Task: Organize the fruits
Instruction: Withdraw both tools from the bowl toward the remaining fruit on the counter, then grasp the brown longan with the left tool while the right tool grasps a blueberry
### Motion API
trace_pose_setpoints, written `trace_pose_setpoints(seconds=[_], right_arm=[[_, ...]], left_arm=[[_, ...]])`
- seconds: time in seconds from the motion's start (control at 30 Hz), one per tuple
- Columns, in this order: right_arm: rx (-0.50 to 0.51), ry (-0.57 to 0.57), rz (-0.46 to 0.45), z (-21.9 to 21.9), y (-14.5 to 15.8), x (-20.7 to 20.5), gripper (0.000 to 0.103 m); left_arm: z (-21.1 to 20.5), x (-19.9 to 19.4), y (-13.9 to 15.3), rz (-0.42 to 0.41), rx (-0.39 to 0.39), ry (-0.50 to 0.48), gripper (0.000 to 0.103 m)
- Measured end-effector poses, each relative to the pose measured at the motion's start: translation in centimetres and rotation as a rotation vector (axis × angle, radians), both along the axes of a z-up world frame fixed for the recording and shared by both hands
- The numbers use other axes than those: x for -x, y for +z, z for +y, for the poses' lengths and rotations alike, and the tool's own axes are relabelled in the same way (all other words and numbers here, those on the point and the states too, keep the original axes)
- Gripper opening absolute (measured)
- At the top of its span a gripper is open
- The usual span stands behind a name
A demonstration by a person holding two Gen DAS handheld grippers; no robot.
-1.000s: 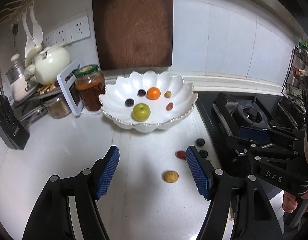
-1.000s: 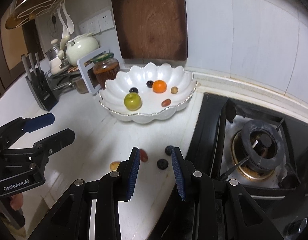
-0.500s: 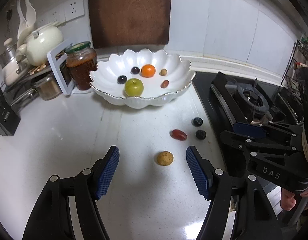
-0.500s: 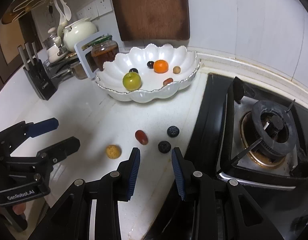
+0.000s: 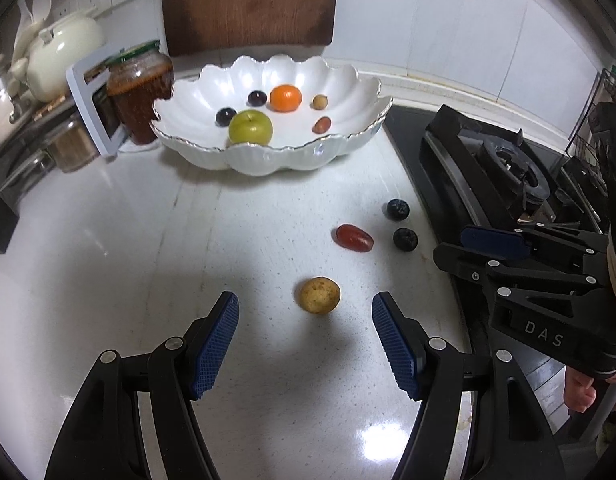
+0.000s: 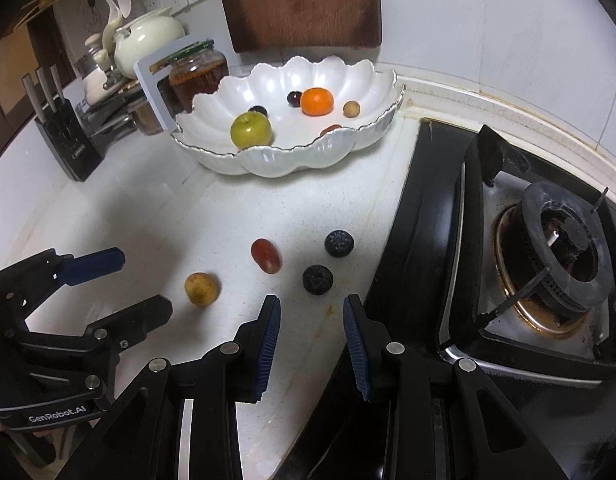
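**Four small fruits on the counter, both tongs empty above them**

The left gripper (image 5: pixel 305 334) has its jaws wide apart and holds nothing. It hangs over the white counter (image 5: pixel 108 260), and the yellow-brown round fruit (image 5: pixel 320 295) lies just ahead of its blue pads, between them in the view but not touched. The right gripper (image 6: pixel 311 334) has its jaws only a little apart, also with nothing between them; the nearer blueberry (image 6: pixel 317 279) lies just ahead of its fingertips.

The other loose fruits are close by: a red grape (image 6: pixel 265 255) and a second blueberry (image 6: pixel 339 243), each apart from the others. They all lie near the edge of the black gas stove (image 6: pixel 548 248), which borders the counter on the right side.

Farther back stands the white scalloped bowl (image 5: pixel 268 158). Inside it are a green apple (image 5: pixel 250 127), an orange tangerine (image 5: pixel 285 98), two dark grapes (image 5: pixel 226 116), one small tan fruit (image 5: pixel 319 101) and one reddish fruit (image 5: pixel 321 124).

Left of the bowl stand a glass jar with a green lid (image 5: pixel 138 92), a white teapot (image 5: pixel 62 56) and a knife block (image 6: pixel 66 140). A wooden cutting board (image 5: pixel 248 4) leans on the tiled wall behind the bowl. The counter between the loose fruits and the bowl is open.
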State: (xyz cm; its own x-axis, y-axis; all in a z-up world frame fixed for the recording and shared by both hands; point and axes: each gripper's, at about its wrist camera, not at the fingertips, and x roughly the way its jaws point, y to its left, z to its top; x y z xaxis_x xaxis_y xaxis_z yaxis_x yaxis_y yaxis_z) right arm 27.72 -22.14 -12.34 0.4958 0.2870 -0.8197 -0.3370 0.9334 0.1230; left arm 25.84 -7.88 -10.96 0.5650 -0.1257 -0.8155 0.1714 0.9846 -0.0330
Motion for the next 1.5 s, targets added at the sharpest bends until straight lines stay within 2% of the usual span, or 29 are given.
trace_pose_setpoints(seconds=[0.5, 0.83, 1.07, 1.3, 1.4, 1.5], right_arm=[[0.014, 0.028, 0.055, 0.8, -1.9, -2.3, 0.034], [0.024, 0.028, 0.072, 1.1, -2.7, -3.5, 0.034], [0.029, 0.034, 0.078, 1.6, -3.2, -4.0, 0.033], [0.043, 0.046, 0.068, 1.9, -3.3, -4.2, 0.023], [0.046, 0.048, 0.063, 1.9, -3.3, -4.1, 0.022], [0.051, 0.046, 0.061, 1.9, -3.3, -4.0, 0.022]], left_arm=[[-0.6, -1.9, -2.1, 0.068, 0.015, -0.006, 0.068], [-0.8, -2.6, -2.7, 0.087, 0.021, -0.008, 0.061], [-0.9, -2.8, -2.9, 0.087, 0.017, -0.012, 0.050], [-1.0, -3.0, -3.2, 0.107, 0.039, -0.032, 0.036], [-1.1, -3.0, -3.3, 0.110, 0.039, -0.040, 0.029], [-1.1, -2.9, -3.3, 0.108, 0.041, -0.044, 0.028]])
